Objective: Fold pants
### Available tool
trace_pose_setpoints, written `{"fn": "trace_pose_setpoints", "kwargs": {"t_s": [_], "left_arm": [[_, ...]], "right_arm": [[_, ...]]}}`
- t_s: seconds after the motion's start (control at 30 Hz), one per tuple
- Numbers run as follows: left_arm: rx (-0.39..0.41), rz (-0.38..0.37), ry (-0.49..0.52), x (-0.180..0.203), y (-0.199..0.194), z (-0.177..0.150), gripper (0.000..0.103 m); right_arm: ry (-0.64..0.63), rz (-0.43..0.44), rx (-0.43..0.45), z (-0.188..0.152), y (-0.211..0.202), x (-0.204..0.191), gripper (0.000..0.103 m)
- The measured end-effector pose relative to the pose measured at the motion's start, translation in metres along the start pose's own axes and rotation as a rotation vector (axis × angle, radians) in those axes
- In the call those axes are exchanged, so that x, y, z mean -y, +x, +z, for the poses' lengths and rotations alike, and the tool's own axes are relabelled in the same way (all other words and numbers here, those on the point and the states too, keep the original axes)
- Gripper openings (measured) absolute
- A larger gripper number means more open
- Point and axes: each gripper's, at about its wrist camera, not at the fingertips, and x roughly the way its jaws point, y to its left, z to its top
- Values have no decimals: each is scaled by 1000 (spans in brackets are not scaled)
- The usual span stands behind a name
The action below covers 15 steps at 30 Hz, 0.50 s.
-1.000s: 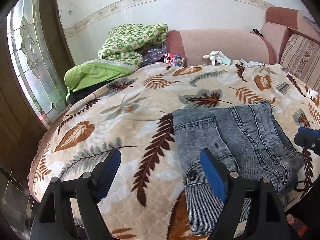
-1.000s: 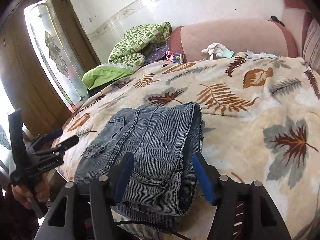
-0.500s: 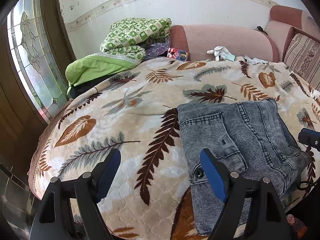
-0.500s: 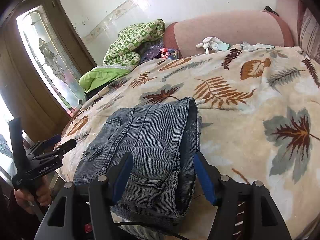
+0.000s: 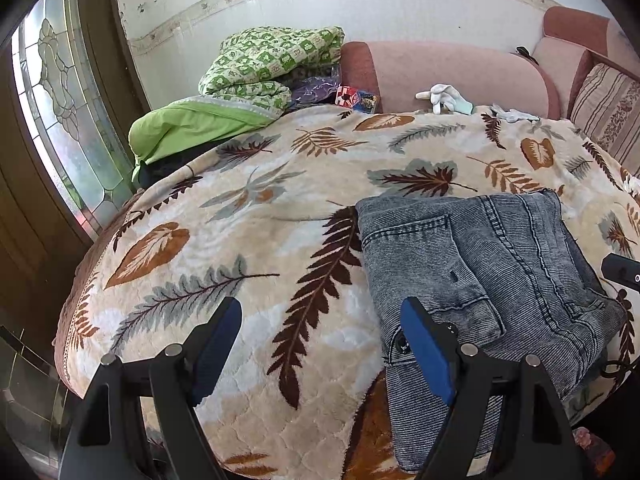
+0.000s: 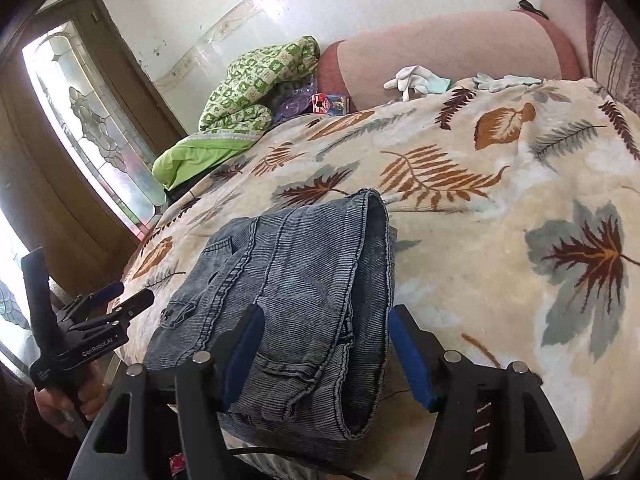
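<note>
The grey-blue denim pants [image 5: 480, 272] lie folded into a thick rectangle near the front edge of a leaf-patterned blanket [image 5: 248, 248]. My left gripper [image 5: 320, 320] is open over the blanket just left of the pants. Its right finger [image 5: 424, 344] overlaps the pants' buttoned corner in the picture, and nothing is between its pads. My right gripper [image 6: 326, 320] is open and straddles the near end of the folded pants [image 6: 296, 280]; the pads do not press the cloth. The left gripper [image 6: 100, 312], held by a hand [image 6: 60, 404], also shows at the left of the right wrist view.
A green quilt pile [image 5: 256, 76] and a pink sofa back [image 5: 448, 76] stand behind the blanket. White gloves [image 5: 444, 96] and a small red box [image 5: 356, 98] lie at the far edge. A glass door [image 5: 68, 120] is at the left and a striped cushion [image 5: 608, 108] at the right.
The right gripper's fingers stand slightly wider apart and its view has rolled a little. The left gripper's view has shifted slightly. The pants lie where they were.
</note>
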Motion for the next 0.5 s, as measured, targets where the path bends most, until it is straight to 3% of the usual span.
{"fn": "trace_pose_setpoints", "kwargs": {"t_s": [0.4,0.5], "left_arm": [[-45,-41,-10,-1,12,-5,82],[-50,-59,-17,-3,13,-5,90]], "right_arm": [[10,-2,-18,-1,6,1,69],[15,-2,-25,-2,9,1,69]]}}
